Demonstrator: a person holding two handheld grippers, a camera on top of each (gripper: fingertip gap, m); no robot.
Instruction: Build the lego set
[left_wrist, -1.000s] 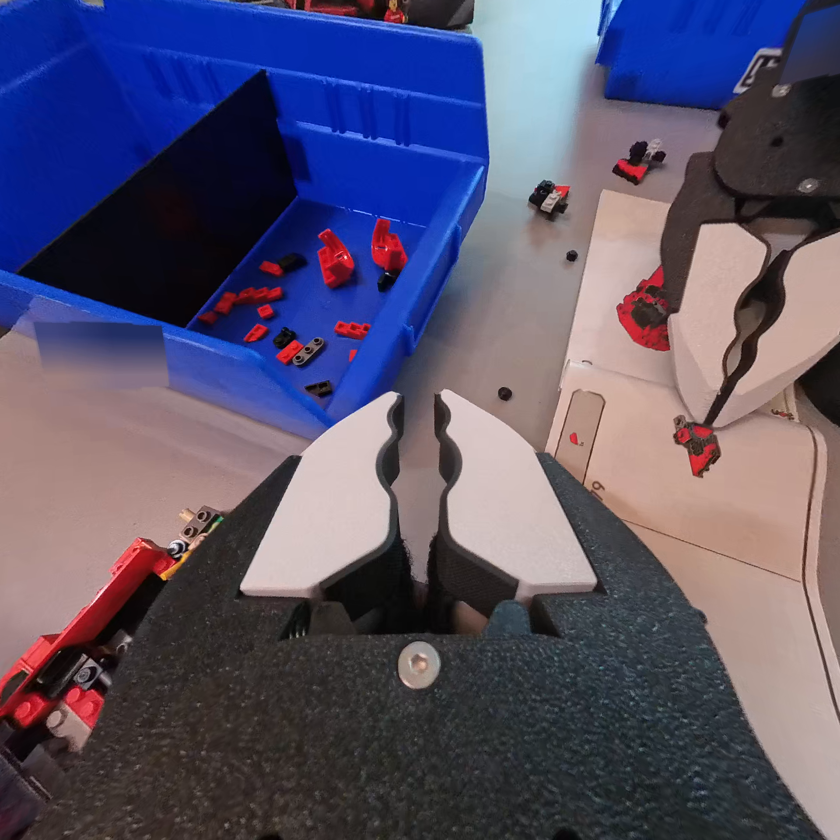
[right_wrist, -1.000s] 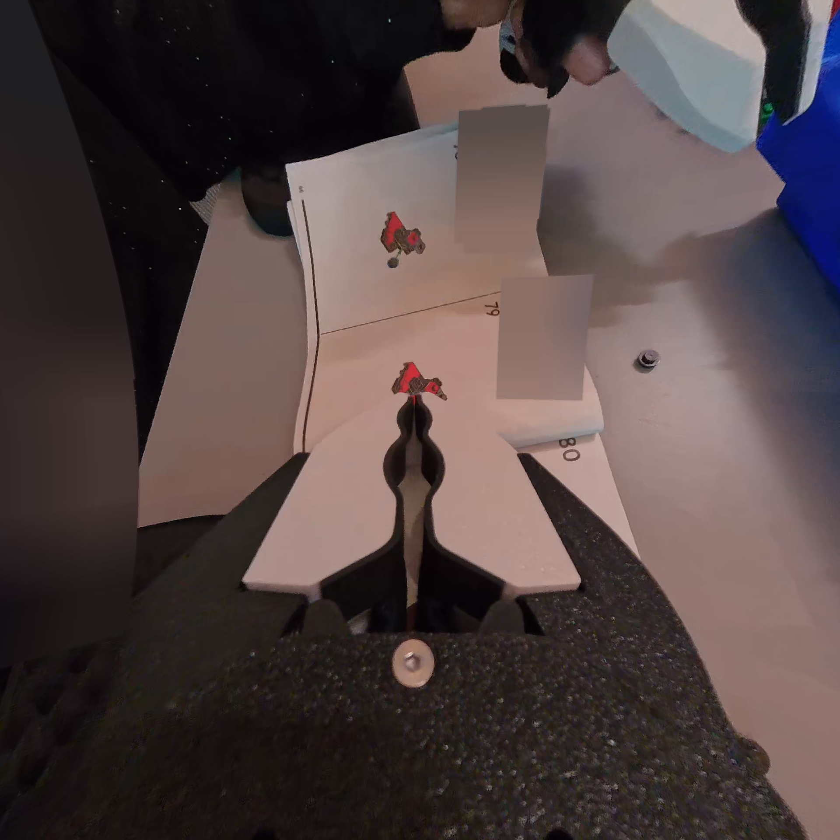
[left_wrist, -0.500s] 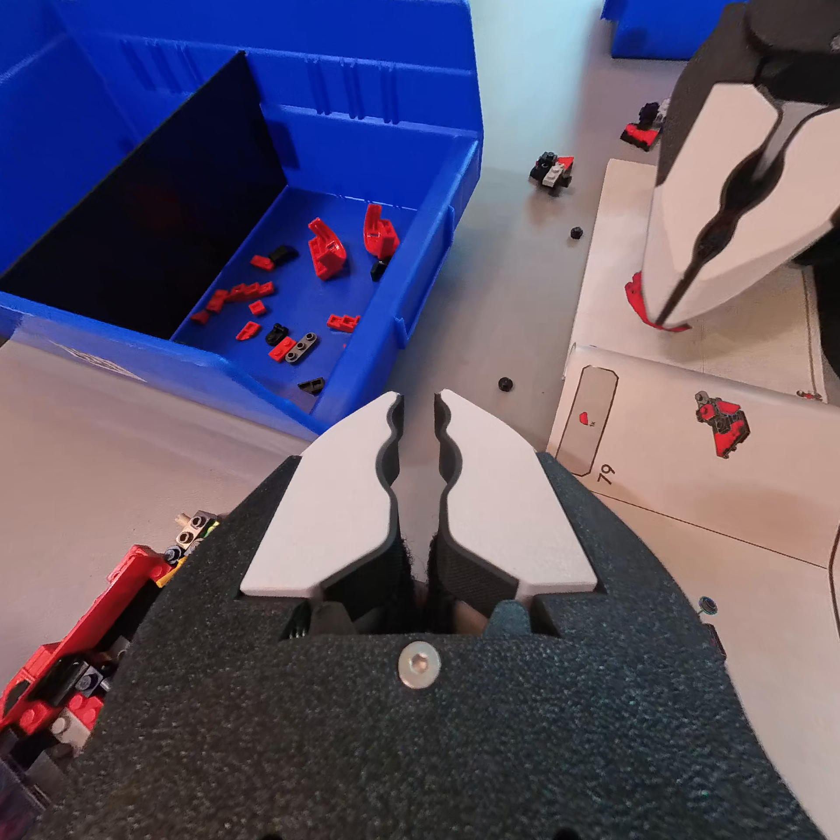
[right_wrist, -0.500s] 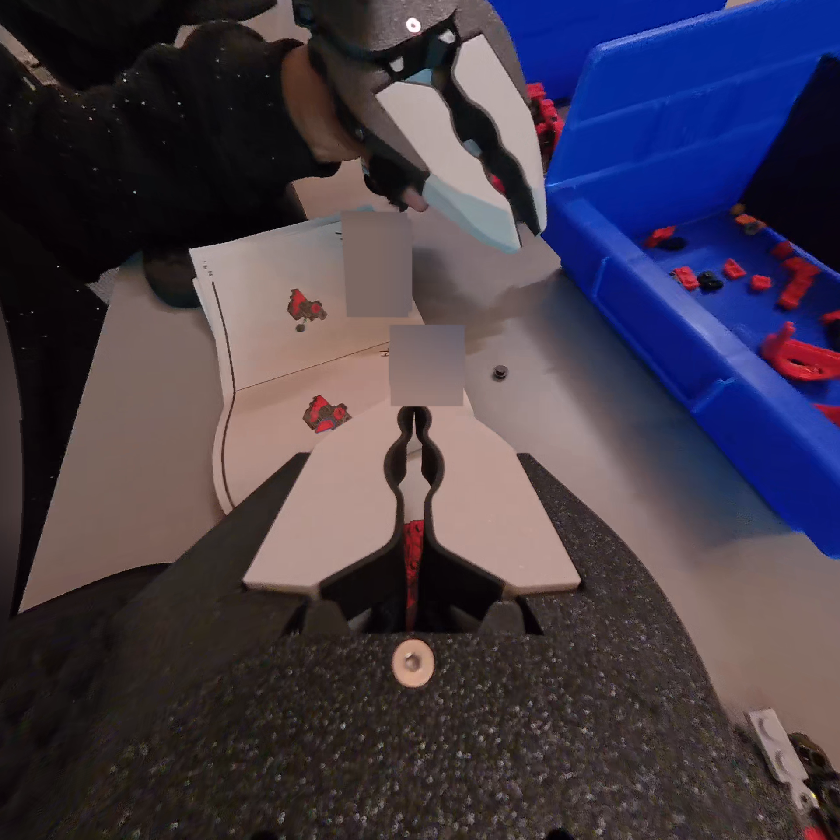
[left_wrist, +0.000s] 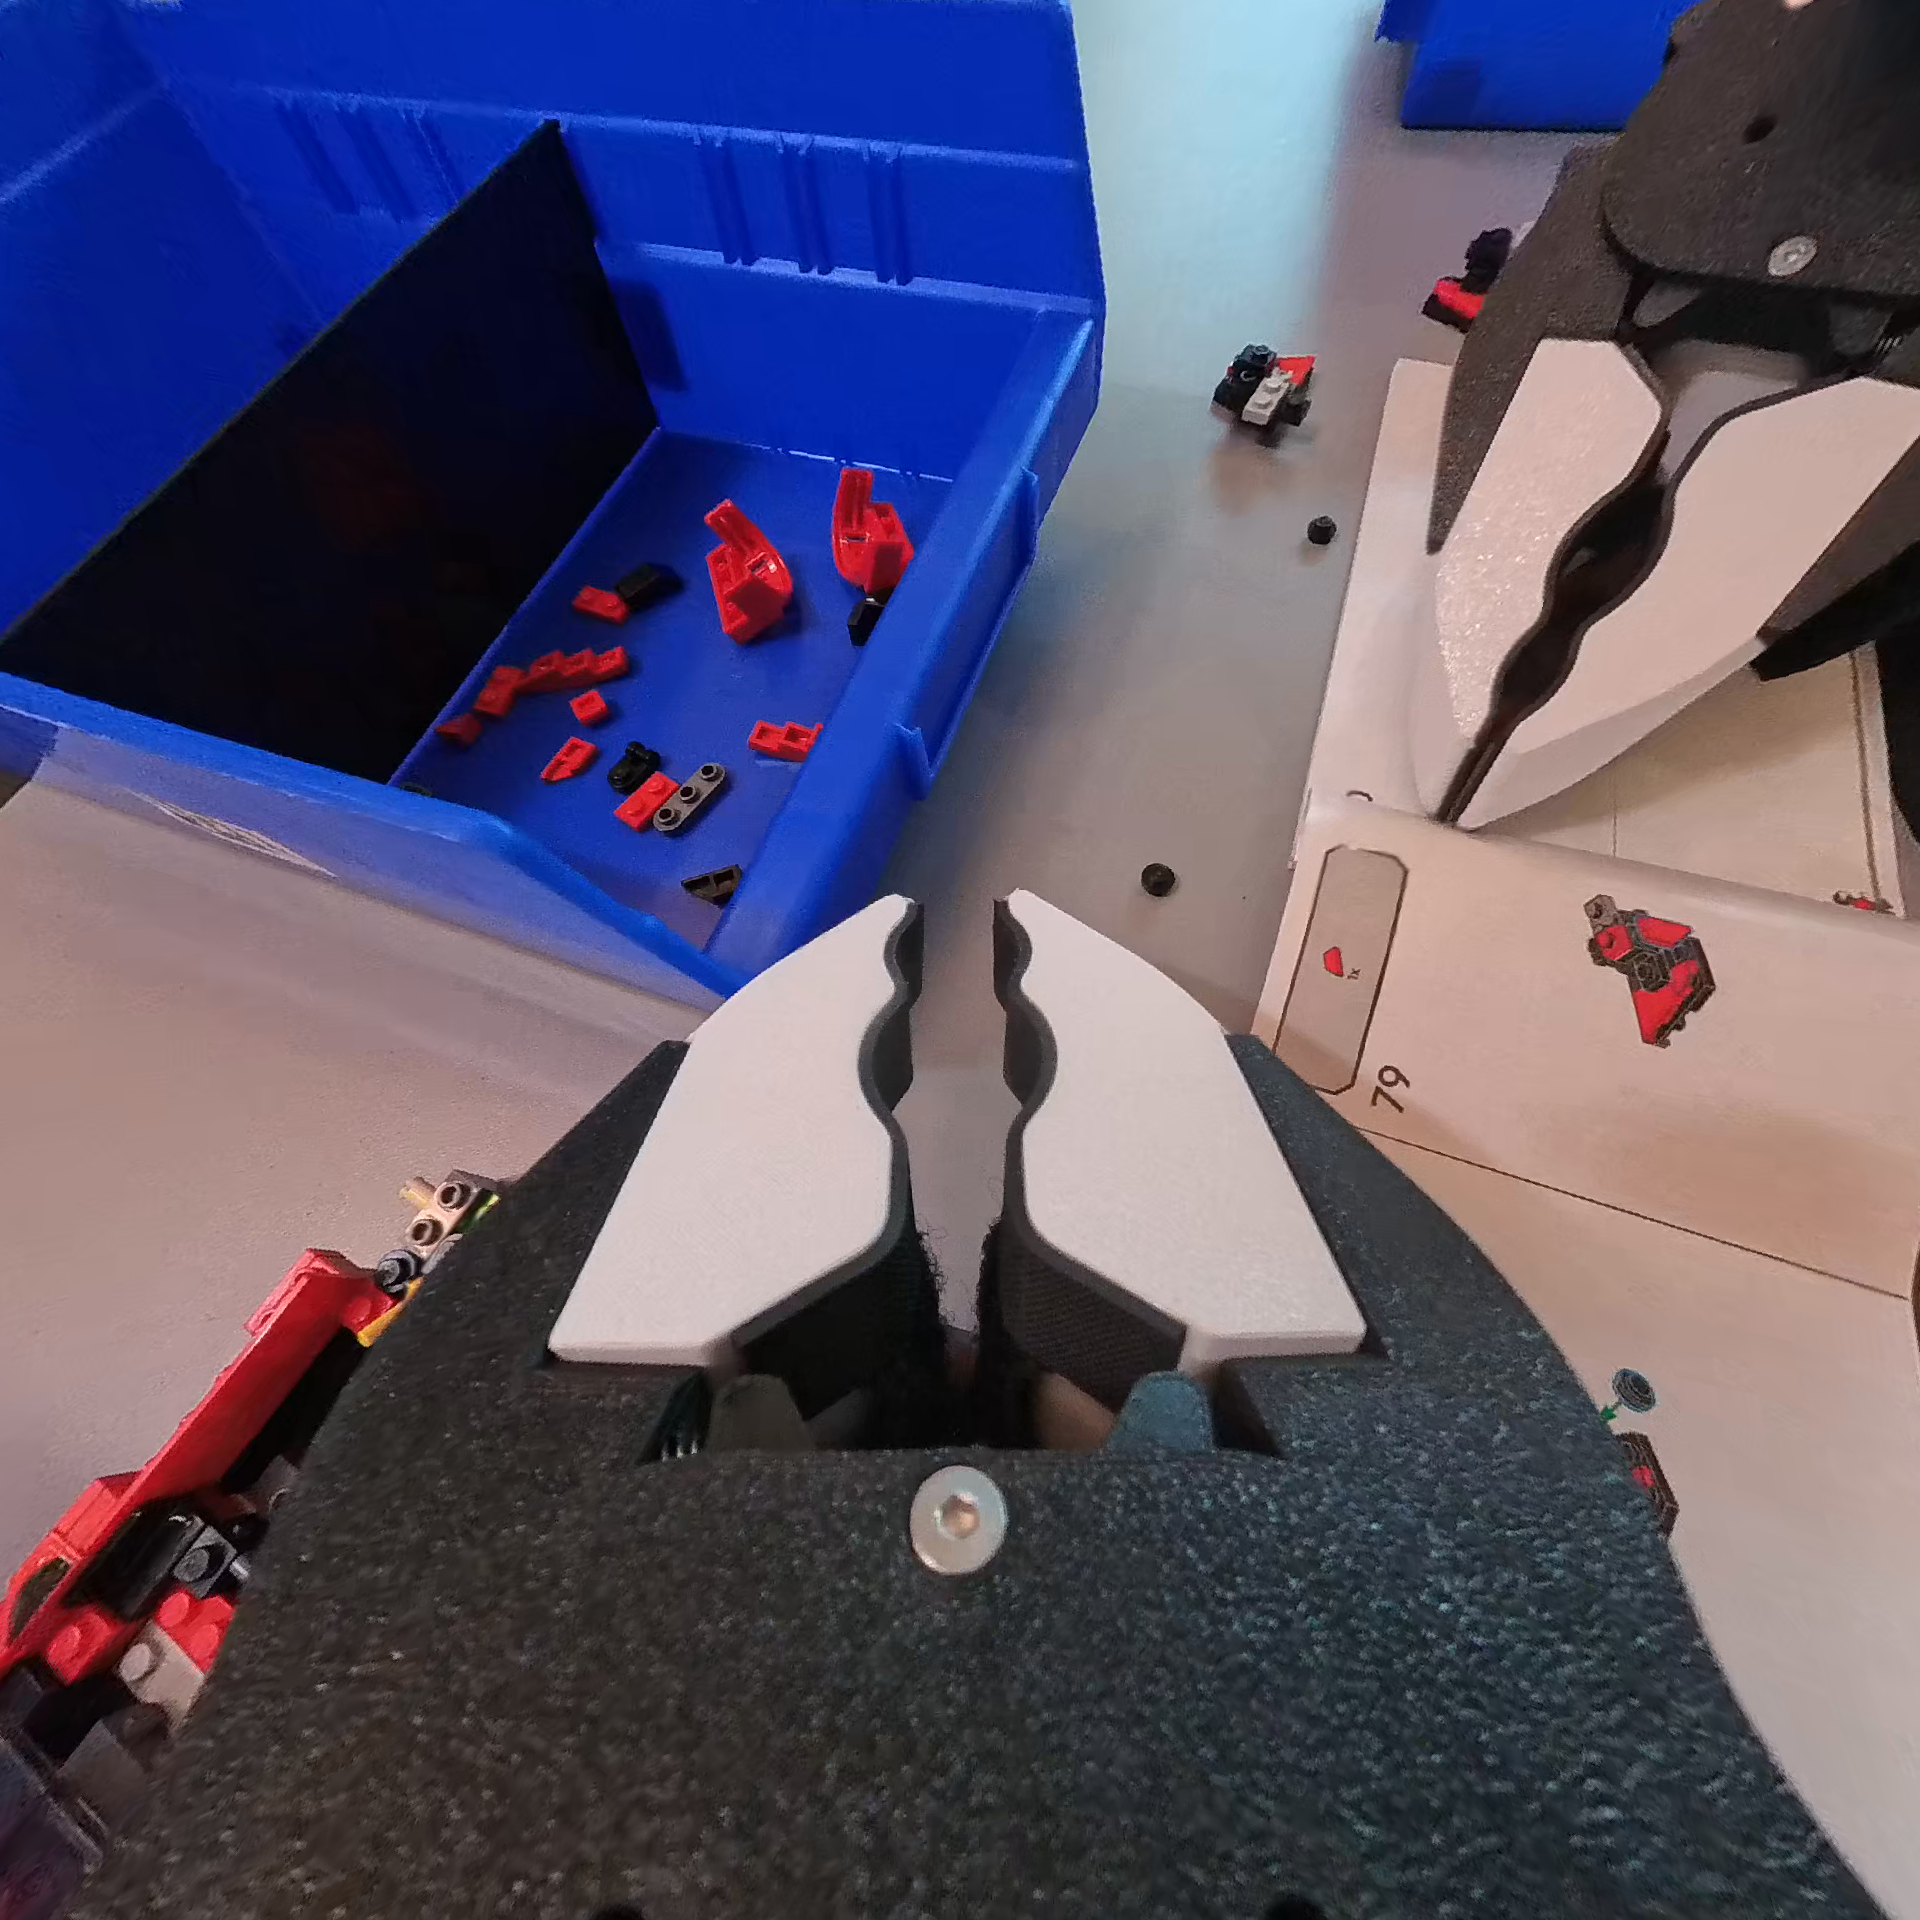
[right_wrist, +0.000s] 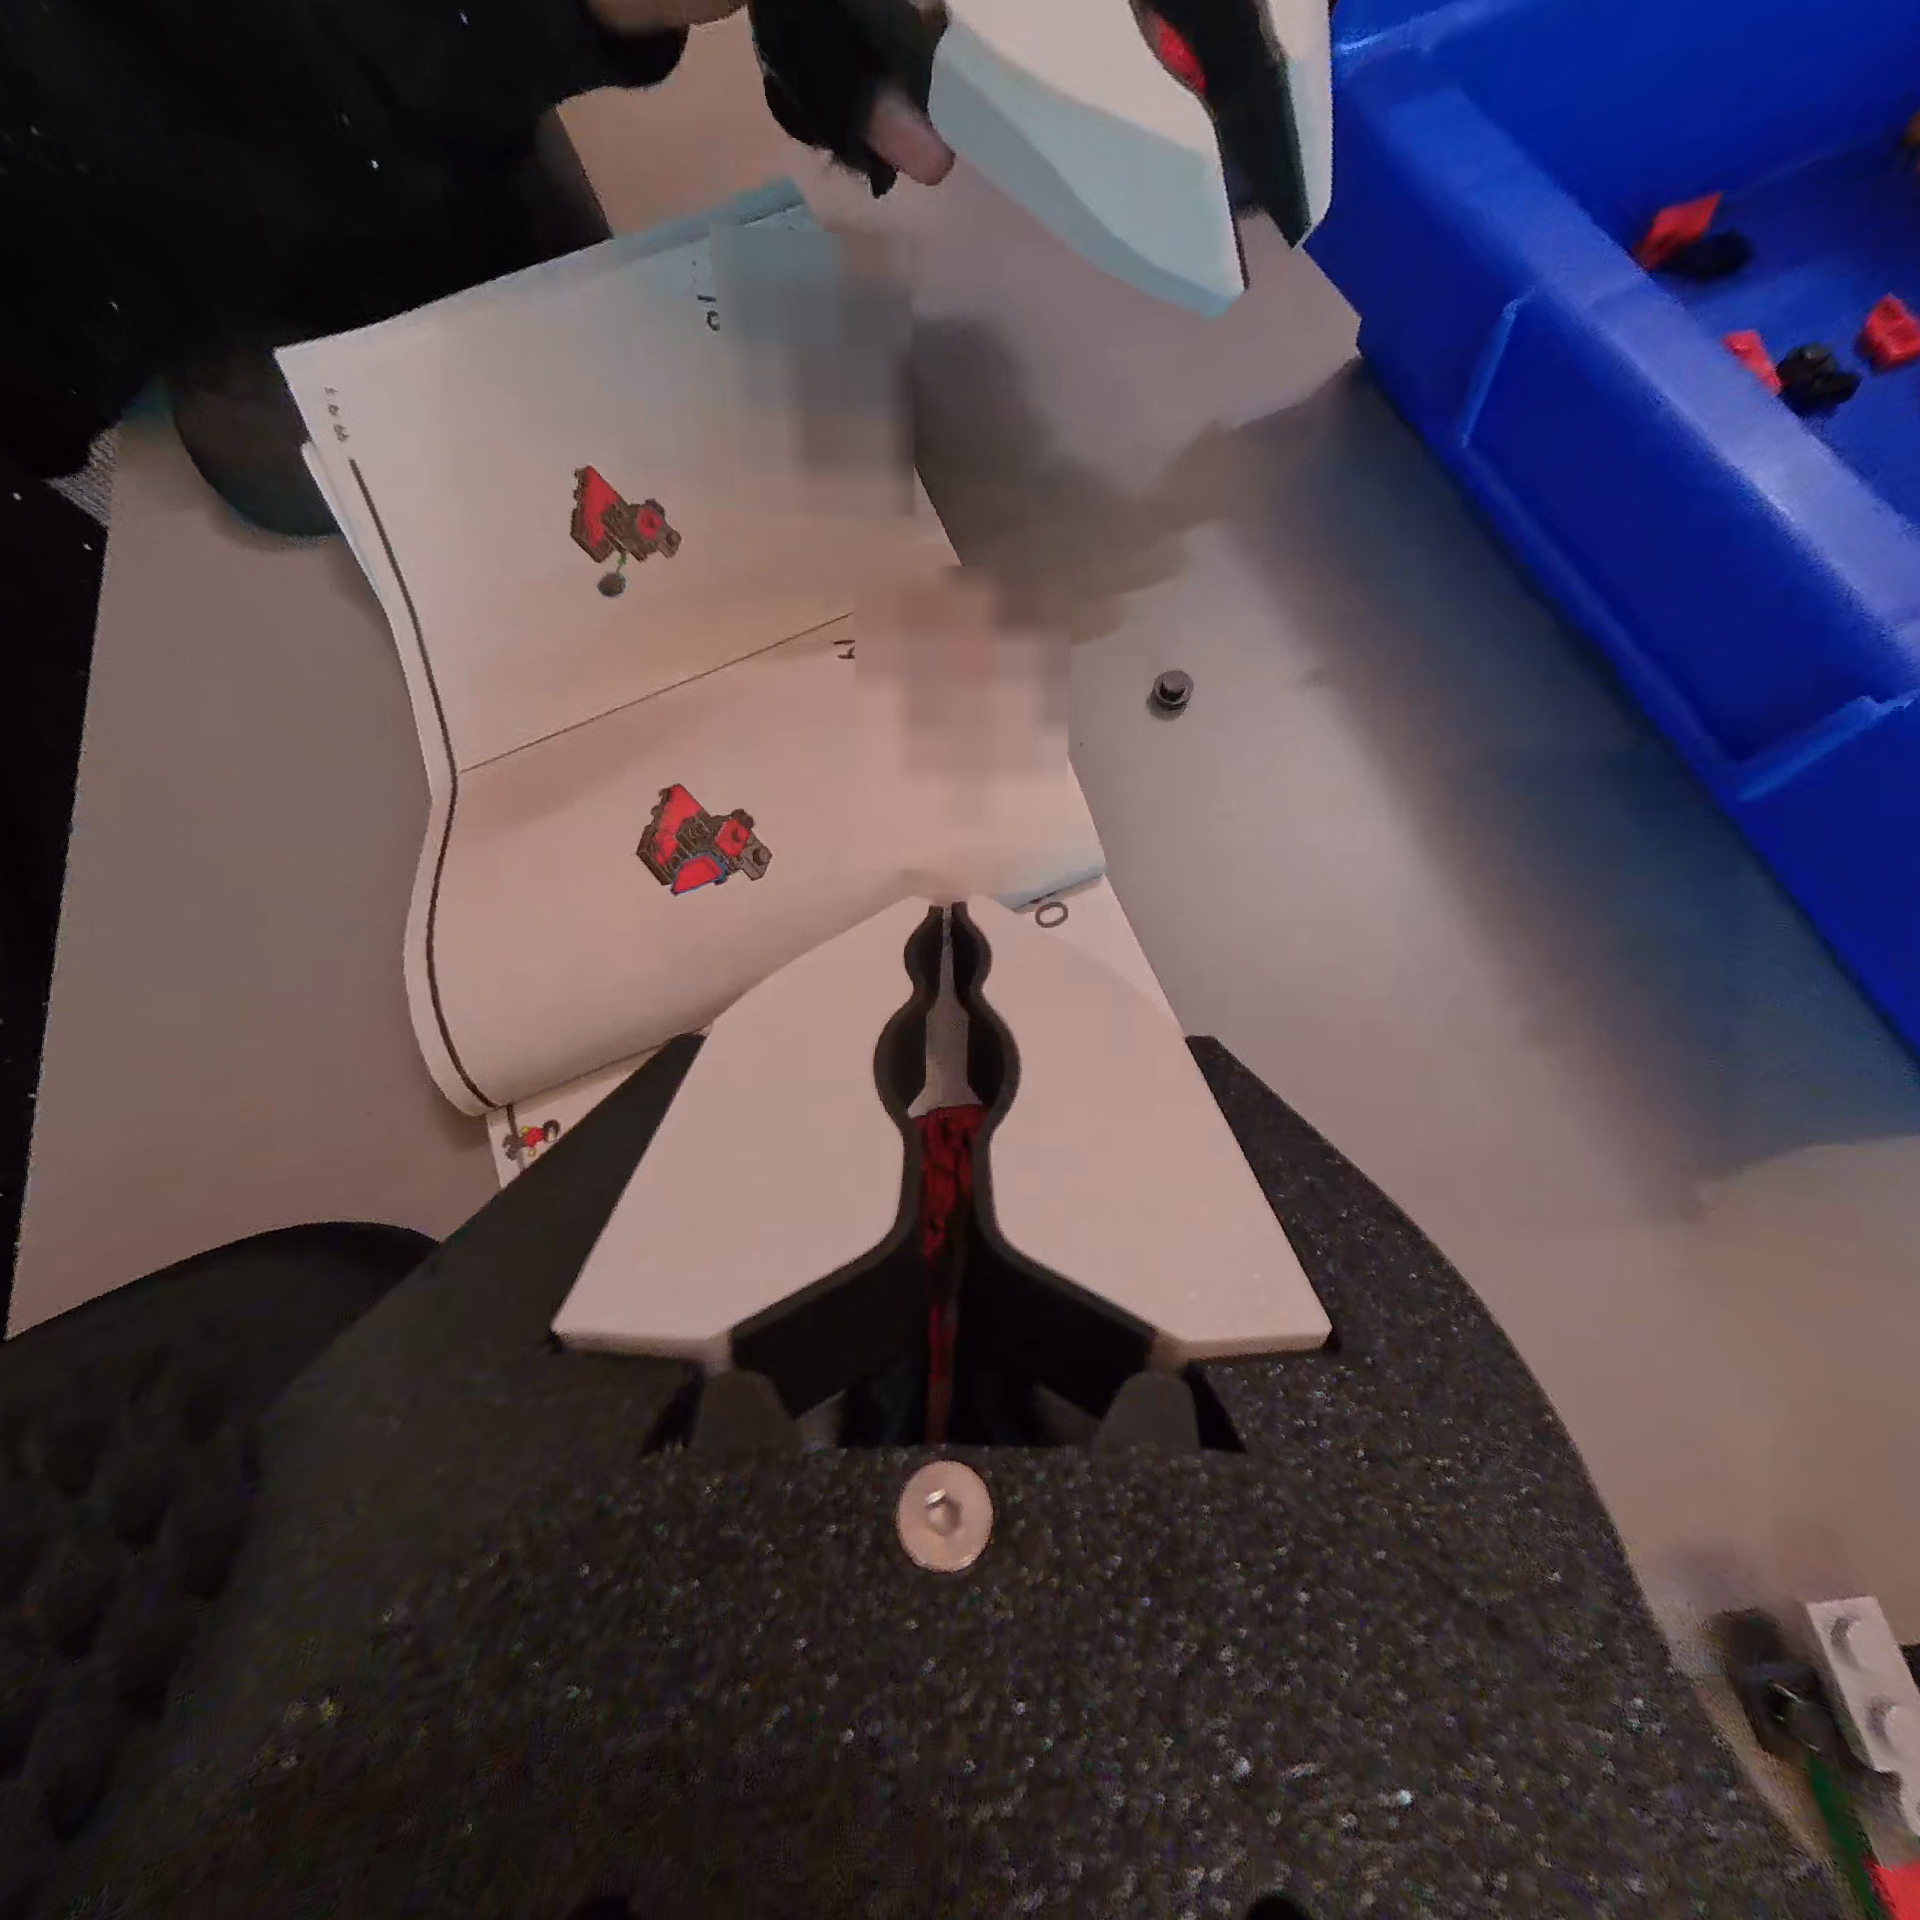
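Note:
An open instruction booklet (left_wrist: 1558, 1091) lies on the grey table; it also shows in the right wrist view (right_wrist: 582, 935). My right gripper (right_wrist: 951, 914) is shut, its tips at the far edge of a curled page. I cannot tell whether it pinches the paper. In the left wrist view it (left_wrist: 1455, 816) touches that page edge. My left gripper (left_wrist: 956, 914) is slightly open and empty, above the table beside a blue bin (left_wrist: 935, 665) of several loose red and black parts (left_wrist: 748, 571). It (right_wrist: 1262, 260) also shows at the top of the right wrist view.
A partly built red model (left_wrist: 156, 1455) lies at the lower left. A small assembly (left_wrist: 1262, 384) and black round pieces (left_wrist: 1156, 878) (left_wrist: 1321, 530) lie on the table between bin and booklet. A second blue bin (left_wrist: 1507, 73) stands far right. A gloved hand (right_wrist: 852, 94) holds the left gripper. Some 12 cm of space lies between my two pairs of fingers.
My right gripper, shut throughout, rose off the lower page, then came down onto the curled page's far edge. My left gripper has hardly moved and its gap is unchanged.

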